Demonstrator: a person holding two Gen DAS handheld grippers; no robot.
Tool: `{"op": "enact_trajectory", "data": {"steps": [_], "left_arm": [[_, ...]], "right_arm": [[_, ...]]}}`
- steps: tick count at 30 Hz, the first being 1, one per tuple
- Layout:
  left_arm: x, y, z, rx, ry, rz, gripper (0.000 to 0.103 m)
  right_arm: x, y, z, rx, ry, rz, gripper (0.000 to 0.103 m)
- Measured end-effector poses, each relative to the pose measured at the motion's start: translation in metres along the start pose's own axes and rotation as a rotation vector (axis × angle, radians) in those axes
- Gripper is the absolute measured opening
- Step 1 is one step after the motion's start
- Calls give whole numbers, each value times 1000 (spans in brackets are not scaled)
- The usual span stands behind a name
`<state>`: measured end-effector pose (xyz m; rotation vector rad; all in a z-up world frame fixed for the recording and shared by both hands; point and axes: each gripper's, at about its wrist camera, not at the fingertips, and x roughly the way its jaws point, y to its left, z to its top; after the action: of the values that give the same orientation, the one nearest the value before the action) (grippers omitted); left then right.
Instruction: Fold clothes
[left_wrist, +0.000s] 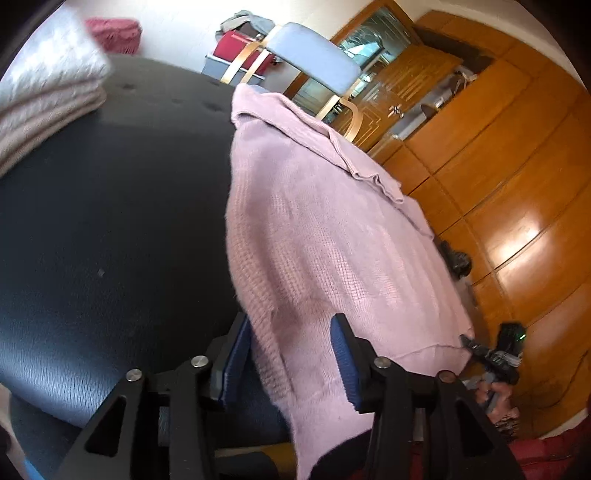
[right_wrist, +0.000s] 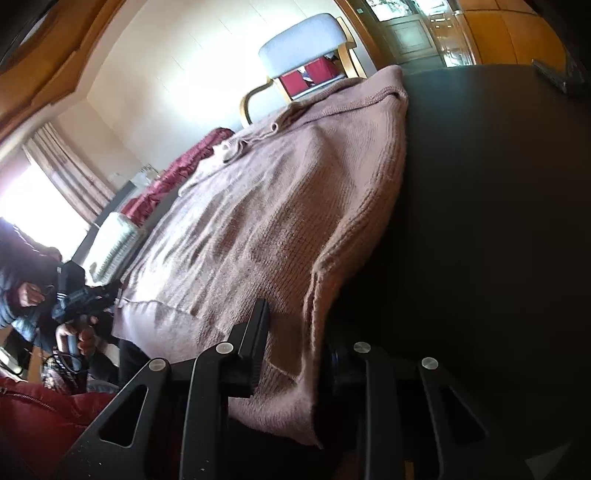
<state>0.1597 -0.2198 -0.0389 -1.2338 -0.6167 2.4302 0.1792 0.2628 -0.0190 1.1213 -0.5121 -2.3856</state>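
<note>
Lying spread over the dark worktop (left_wrist: 110, 221), the pink knitted sweater (left_wrist: 314, 229) has its hem hanging off the near edge. The left hand-held gripper (left_wrist: 291, 354) stands with its jaws apart, one hem corner loose between its blue pads (left_wrist: 343, 354). At the other corner, the right hand-held gripper (right_wrist: 295, 354) has the hem between its narrower jaws; whether it pinches, I cannot tell.

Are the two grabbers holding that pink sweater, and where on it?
Both have the pink sweater between their jaws at its near hem: the left gripper at one corner, the right gripper at the other. Whether the jaws actually pinch it cannot be told.
</note>
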Motion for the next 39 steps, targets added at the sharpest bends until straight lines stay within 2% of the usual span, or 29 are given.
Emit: {"op": "enact_trajectory", "data": {"steps": [1, 2, 4, 5, 6, 7, 10, 12, 14, 15, 16, 18, 22, 26, 30, 32, 36, 37, 38, 39], "left_arm": [[1, -4, 0, 23, 0, 18, 45], [2, -6, 0, 40, -2, 30, 45], [3, -7, -1, 52, -9, 51, 41], [3, -7, -1, 55, -11, 68, 34], [3, -6, 0, 53, -12, 99, 10], [2, -1, 0, 36, -8, 105, 4], [-8, 21, -3, -90, -18, -26, 4], [-9, 29, -7, -103, -19, -31, 4], [-9, 30, -8, -114, -26, -62, 9], [-8, 30, -9, -121, -29, -82, 19], [-8, 30, -7, -127, -25, -93, 24], [-5, 26, -4, -128, -8, -97, 26], [-2, 15, -1, -92, 5, -91, 42], [-4, 12, 0, -68, 10, -102, 46], [-2, 19, -1, -149, -7, -148, 56], [-1, 11, -1, -102, -9, -128, 61], [1, -9, -7, 26, -29, -33, 66], [2, -13, -9, 58, -34, -6, 66], [3, -18, -10, 94, -36, 23, 65], [4, -23, -11, 132, -37, 53, 62]], "right_arm": [[2, 1, 1, -1, 2, -14, 26], [3, 1, 2, 10, -2, -22, 19], [2, -6, 2, 50, -11, -18, 14], [2, -10, 2, 76, -17, -3, 10], [1, -13, 3, 107, -25, 32, 9], [0, -17, 3, 138, -32, 68, 8], [-2, -27, 3, 216, -48, 154, 8], [-1, -34, 0, 254, -53, 194, 8], [-2, -37, -2, 262, -60, 217, 8], [-3, -36, -2, 252, -59, 219, 9], [-3, -34, -1, 240, -54, 211, 10], [-2, -29, -1, 206, -43, 188, 13], [0, -13, 1, 110, -15, 146, 26], [2, -6, 1, 83, -6, 134, 38], [5, 0, 1, 58, 11, 110, 38], [4, 0, 0, 54, 11, 100, 38], [5, 2, -2, 40, 7, 73, 37], [5, 4, -2, 27, 8, 53, 31], [6, 5, -2, 7, 9, 18, 19], [6, 4, -2, 4, 7, 4, 18]]}}
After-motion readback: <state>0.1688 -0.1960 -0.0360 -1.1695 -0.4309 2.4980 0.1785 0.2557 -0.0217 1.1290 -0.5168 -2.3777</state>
